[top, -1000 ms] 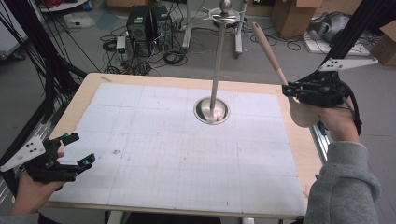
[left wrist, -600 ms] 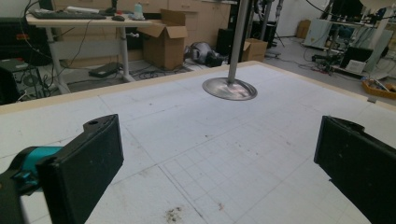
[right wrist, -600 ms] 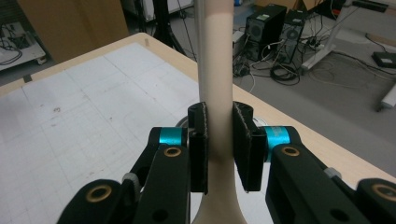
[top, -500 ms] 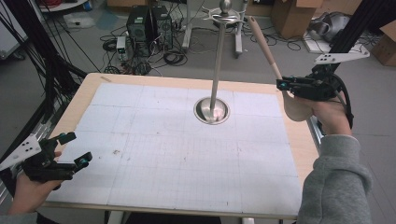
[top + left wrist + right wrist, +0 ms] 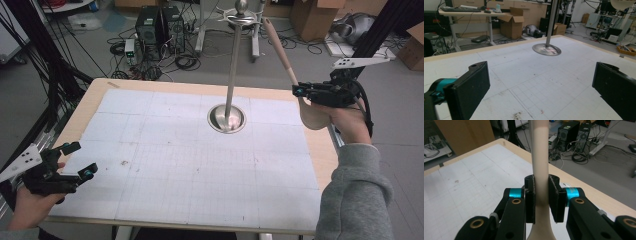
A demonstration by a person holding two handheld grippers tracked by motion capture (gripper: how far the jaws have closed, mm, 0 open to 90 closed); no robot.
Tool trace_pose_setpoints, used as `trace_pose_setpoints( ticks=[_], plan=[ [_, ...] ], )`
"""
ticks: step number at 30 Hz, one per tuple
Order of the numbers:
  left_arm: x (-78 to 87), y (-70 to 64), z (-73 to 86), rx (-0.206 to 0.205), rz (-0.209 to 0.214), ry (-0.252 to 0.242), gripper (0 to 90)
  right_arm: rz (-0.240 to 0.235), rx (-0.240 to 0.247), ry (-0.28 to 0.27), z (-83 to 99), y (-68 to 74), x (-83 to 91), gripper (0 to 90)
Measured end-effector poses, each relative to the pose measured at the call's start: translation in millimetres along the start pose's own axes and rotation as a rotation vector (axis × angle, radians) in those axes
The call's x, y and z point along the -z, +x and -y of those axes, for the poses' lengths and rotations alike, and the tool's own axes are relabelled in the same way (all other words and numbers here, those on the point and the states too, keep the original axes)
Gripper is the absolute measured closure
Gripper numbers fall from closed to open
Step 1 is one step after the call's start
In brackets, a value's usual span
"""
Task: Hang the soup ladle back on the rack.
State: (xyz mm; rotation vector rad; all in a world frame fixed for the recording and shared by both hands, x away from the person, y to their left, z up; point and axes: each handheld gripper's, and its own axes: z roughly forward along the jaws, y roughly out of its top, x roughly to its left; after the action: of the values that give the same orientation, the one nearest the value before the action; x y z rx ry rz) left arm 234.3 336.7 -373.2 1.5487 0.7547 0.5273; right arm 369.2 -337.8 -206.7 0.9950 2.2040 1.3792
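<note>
One wooden spoon (image 5: 292, 75) is held at the right of the high view, above the table's (image 5: 95, 95) right edge, its neck clamped between the jaws of the right gripper (image 5: 541, 197) with the handle slanting up. It is judged picked up but not yet hung on the metal stand (image 5: 231, 85) at centre. The left gripper (image 5: 541, 90) is kept at the lower left, jaws wide and empty.

One obstacle, mid-tabletop
The metal stand (image 5: 231, 70) rises from its round base (image 5: 226, 119); the tabletop (image 5: 165, 165) around it lies open.
</note>
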Motion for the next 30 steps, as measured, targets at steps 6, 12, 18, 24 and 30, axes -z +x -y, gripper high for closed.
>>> trace_pose_setpoints(
  ticks=[6, 12, 18, 24, 30],
  plan=[
    [-0.3, 0.4, 0.8, 0.002, 0.014, -0.004, 1.8, -0.026, -0.018, -0.007, 5.6, -2.7, -5.4, 77.3],
    [-0.3, 0.6, 0.9, 0.002, 0.006, -0.001, 1.8, -0.048, -0.011, -0.001, 5.2, -0.8, -11.0, 77.3],
    [-1.3, -0.1, 1.3, 0.001, 0.008, 0.005, 1.8, -0.054, 0.002, 0.012, 4.9, 3.4, -18.1, 77.3],
    [-1.7, 0.1, 1.5, 0.002, 0.008, 0.007, 1.8, -0.042, 0.000, 0.038, 4.2, 6.2, -28.4, 77.3],
    [-1.5, 1.3, 2.2, 0.006, 0.003, 0.008, 1.8, -0.053, -0.002, 0.066, 3.6, 11.5, -43.7, 77.3]
  ],
)
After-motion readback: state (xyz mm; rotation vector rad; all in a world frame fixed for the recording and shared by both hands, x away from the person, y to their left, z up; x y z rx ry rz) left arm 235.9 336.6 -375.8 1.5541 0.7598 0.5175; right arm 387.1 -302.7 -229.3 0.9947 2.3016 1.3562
